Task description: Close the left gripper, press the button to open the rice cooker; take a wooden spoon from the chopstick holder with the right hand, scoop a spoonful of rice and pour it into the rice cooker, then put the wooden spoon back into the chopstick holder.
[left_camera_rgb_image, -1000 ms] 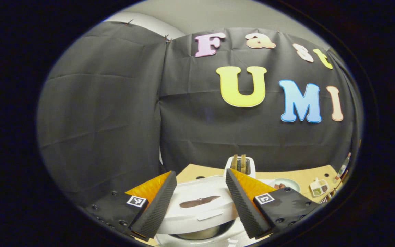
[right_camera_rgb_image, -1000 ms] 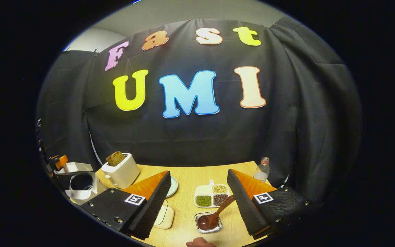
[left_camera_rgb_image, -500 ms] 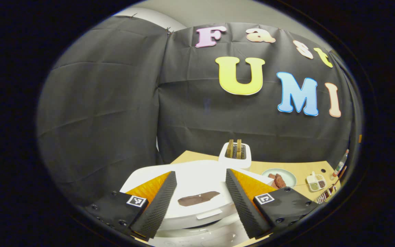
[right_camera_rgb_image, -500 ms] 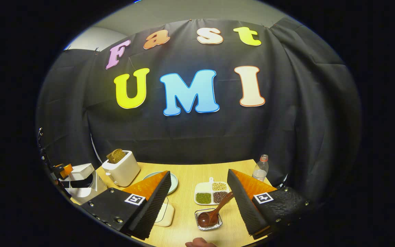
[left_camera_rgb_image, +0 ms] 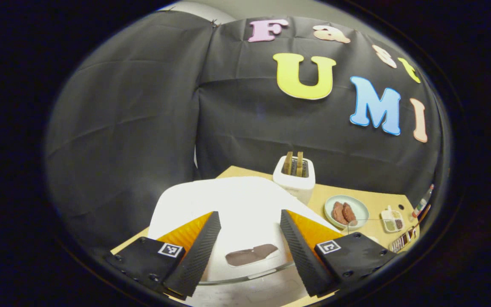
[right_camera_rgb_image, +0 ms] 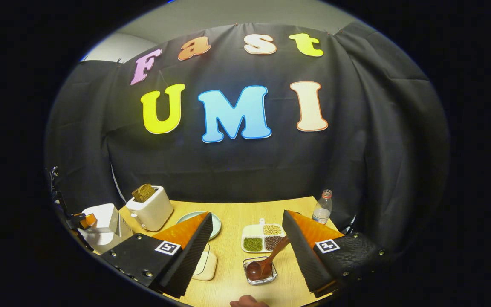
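Note:
The white rice cooker (left_camera_rgb_image: 237, 204) sits right under my left gripper (left_camera_rgb_image: 249, 213). Its lid, with a brown recessed handle (left_camera_rgb_image: 252, 254), lies low between the open fingers, and I cannot tell whether they touch it. In the right gripper view the cooker (right_camera_rgb_image: 100, 219) stands at the far left with part of the other gripper (right_camera_rgb_image: 84, 221) beside it. My right gripper (right_camera_rgb_image: 246, 213) hangs open above the table. Ahead of it, the wooden spoon (right_camera_rgb_image: 267, 262) rests bowl-down in a small clear holder (right_camera_rgb_image: 260, 275), its handle leaning up towards the right finger.
A white toaster (left_camera_rgb_image: 294, 177) (right_camera_rgb_image: 149, 207) with bread stands behind the cooker. A plate of meat (left_camera_rgb_image: 346, 211), a divided tray of grains (right_camera_rgb_image: 262, 238), a bottle (right_camera_rgb_image: 322, 209) and a cream pad (right_camera_rgb_image: 206, 264) lie on the wooden table. A hand (right_camera_rgb_image: 247, 302) shows at the front edge.
The cooker's lid has swung down from open, covering the dark pot. The left gripper view has tipped down over it. The right gripper has hardly moved.

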The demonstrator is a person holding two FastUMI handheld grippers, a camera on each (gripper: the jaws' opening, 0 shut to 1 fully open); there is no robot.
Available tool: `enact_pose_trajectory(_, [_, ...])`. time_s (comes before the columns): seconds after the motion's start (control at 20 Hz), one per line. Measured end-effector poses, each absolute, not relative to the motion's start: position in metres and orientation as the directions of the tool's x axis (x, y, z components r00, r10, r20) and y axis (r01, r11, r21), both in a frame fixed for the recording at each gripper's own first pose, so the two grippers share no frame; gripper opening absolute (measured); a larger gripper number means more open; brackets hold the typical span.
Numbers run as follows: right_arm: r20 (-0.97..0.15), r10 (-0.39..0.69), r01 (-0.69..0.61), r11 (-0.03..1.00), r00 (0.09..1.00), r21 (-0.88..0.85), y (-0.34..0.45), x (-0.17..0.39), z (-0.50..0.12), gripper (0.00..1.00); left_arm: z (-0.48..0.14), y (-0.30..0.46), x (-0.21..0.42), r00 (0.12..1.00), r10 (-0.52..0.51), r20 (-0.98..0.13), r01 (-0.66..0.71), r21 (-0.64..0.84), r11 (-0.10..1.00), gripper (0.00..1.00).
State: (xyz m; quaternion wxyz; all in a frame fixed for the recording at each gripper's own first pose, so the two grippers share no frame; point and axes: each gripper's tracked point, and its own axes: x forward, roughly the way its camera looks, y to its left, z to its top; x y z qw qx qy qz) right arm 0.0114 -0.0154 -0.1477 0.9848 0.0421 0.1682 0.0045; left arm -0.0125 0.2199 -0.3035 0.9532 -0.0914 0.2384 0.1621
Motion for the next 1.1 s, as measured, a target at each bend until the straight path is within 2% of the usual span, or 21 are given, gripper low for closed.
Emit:
enact_pose_trajectory(0.05, [-0.333,0.024,0.006,0.996,0.943,0.087,-0.015,0.013,-0.148,0.99,-0.312,0.219,-0.015,0.819,0.261,-0.511,-0.359,-0.101,0.928,0.98])
enact_pose_trajectory(0.1, [-0.334,0.024,0.006,0.996,0.942,0.088,-0.015,0.010,-0.144,0.99,-0.315,0.217,-0.017,0.812,0.266,-0.520,-0.357,-0.081,0.931,0.93])
enact_pose_trajectory(0.2, [-0.337,0.028,0.004,0.996,0.941,0.093,-0.013,0.010,-0.147,0.99,-0.322,0.215,-0.016,0.783,0.277,-0.557,-0.339,-0.009,0.941,0.95])
enact_pose_trajectory(0.3, [-0.343,0.034,0.003,0.994,0.939,0.106,-0.010,0.010,-0.151,0.99,-0.315,0.217,-0.014,0.780,0.270,-0.565,-0.349,-0.033,0.937,0.99])
enact_pose_trajectory(0.45, [-0.334,0.046,-0.006,0.993,0.941,0.118,-0.005,0.011,-0.148,0.99,-0.303,0.222,-0.010,0.807,0.247,-0.536,-0.344,-0.087,0.935,0.96])
enact_pose_trajectory(0.55, [-0.317,0.044,-0.010,0.994,0.947,0.108,-0.007,0.013,-0.139,0.99,-0.276,0.222,-0.004,0.847,0.256,-0.465,-0.331,-0.085,0.940,0.94])
enact_pose_trajectory(0.6, [-0.313,0.046,-0.011,0.994,0.949,0.113,-0.008,0.014,-0.135,0.99,-0.256,0.215,0.001,0.870,0.246,-0.428,-0.309,-0.082,0.948,0.97])
enact_pose_trajectory(0.75, [-0.275,0.055,-0.011,0.987,0.960,0.159,-0.006,0.018,-0.110,0.99,-0.195,0.180,0.020,0.925,0.197,-0.325,-0.232,-0.070,0.970,0.97])
enact_pose_trajectory(0.95, [-0.270,0.049,-0.006,0.987,0.962,0.158,-0.007,0.018,-0.081,0.99,-0.093,0.114,0.039,0.982,0.096,-0.164,-0.124,-0.170,0.978,0.97])
enact_pose_trajectory(1.1, [-0.241,0.012,0.024,0.989,0.971,0.147,-0.015,0.017,-0.058,0.99,-0.049,0.068,0.040,0.996,0.030,-0.081,-0.045,-0.190,0.981,0.95])
